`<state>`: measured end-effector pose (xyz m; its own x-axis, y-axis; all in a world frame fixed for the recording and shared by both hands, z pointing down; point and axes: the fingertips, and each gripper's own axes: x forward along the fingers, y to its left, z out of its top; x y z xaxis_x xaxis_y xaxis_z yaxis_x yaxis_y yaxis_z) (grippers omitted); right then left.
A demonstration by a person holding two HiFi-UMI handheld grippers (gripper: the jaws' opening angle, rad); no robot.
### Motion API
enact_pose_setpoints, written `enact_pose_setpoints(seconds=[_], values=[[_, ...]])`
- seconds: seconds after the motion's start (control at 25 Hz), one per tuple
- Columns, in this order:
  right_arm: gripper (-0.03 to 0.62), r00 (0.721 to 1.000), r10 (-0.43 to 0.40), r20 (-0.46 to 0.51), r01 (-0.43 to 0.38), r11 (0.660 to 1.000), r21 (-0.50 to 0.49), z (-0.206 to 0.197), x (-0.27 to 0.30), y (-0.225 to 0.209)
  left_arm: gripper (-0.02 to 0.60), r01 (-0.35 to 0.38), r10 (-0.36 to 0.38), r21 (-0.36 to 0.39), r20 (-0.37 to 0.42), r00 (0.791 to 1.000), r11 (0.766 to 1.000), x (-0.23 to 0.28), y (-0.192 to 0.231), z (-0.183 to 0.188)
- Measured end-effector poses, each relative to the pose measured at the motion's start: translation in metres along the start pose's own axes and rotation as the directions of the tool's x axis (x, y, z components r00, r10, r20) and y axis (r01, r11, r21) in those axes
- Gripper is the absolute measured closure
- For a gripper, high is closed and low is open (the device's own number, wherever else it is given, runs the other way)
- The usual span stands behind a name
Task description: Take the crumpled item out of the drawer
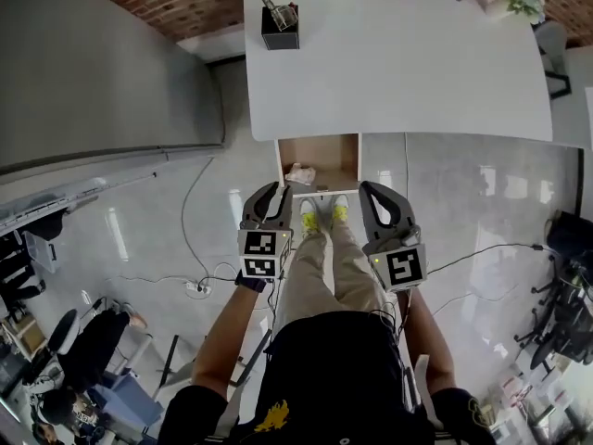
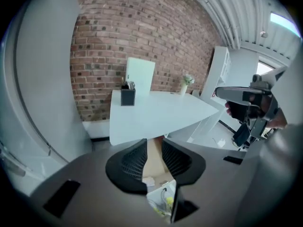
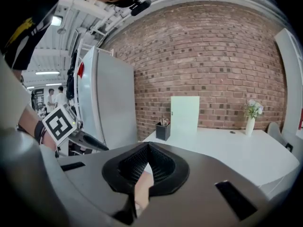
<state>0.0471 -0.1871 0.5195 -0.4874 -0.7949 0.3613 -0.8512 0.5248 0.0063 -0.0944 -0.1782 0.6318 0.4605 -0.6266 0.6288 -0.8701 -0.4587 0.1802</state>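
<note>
White against the brown wood, the crumpled item (image 1: 299, 173) lies in the near left corner of the open drawer (image 1: 332, 156), which juts out from under the white desk (image 1: 398, 63). The left gripper (image 1: 275, 193) hangs just in front of that corner. Its tips are close to the item but not touching it, and its jaws stand a narrow way apart with nothing held between them. The right gripper (image 1: 375, 193) sits off the drawer's other front corner, well to the side of the item, with its tips closed together on nothing. In the left gripper view, the left gripper (image 2: 154, 143) shows the drawer only as a brown sliver through the gap. A pale blur low in that gap may be the item, but it is too indistinct to be sure. In the right gripper view, the right gripper (image 3: 147, 146) looks over the desk top at the brick wall, so the drawer and item lie out of sight. From the head view, the desk hides the back of the drawer, and the person's legs stand right before its front.
</note>
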Motion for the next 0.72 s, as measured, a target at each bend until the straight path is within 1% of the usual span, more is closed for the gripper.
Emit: enact_pose_setpoints(seconds=[0.08, 0.12, 0.24, 0.36, 0.44, 0.6, 0.72], values=[[0.569, 1.000, 0.002, -0.029, -0.003, 0.999, -0.039, -0.026, 0.015, -0.004, 0.454, -0.005, 0.002, -0.044, -0.052, 0.999, 0.999, 0.027, 0.009, -0.021], [0.569, 0.999, 0.003, -0.039, -0.005, 0.999, -0.042, -0.040, 0.022, -0.006, 0.448, -0.006, 0.001, -0.062, -0.077, 0.997, 0.998, 0.040, 0.013, -0.034], [0.569, 0.998, 0.004, -0.066, -0.004, 1.000, -0.005, -0.081, 0.038, -0.010, 0.433, -0.012, -0.010, -0.128, -0.172, 0.985, 0.992, 0.087, 0.018, -0.087], [0.569, 0.997, 0.017, -0.077, -0.017, 1.000, 0.009, -0.114, 0.049, -0.011, 0.393, -0.018, -0.031, -0.170, -0.284, 0.958, 0.985, 0.135, 0.018, -0.145], [0.569, 0.995, 0.034, -0.089, -0.034, 0.999, 0.003, -0.132, 0.054, -0.008, 0.336, -0.010, -0.049, -0.167, -0.343, 0.938, 0.986, 0.160, 0.018, -0.176], [0.569, 0.992, 0.042, -0.117, -0.040, 0.999, 0.017, -0.164, 0.062, -0.015, 0.333, 0.006, -0.066, -0.139, -0.428, 0.901, 0.990, 0.197, 0.019, -0.214], [0.569, 0.993, 0.031, -0.116, -0.027, 0.999, 0.036, -0.179, 0.063, -0.021, 0.333, 0.021, -0.085, -0.135, -0.493, 0.866, 0.991, 0.217, 0.009, -0.237]])
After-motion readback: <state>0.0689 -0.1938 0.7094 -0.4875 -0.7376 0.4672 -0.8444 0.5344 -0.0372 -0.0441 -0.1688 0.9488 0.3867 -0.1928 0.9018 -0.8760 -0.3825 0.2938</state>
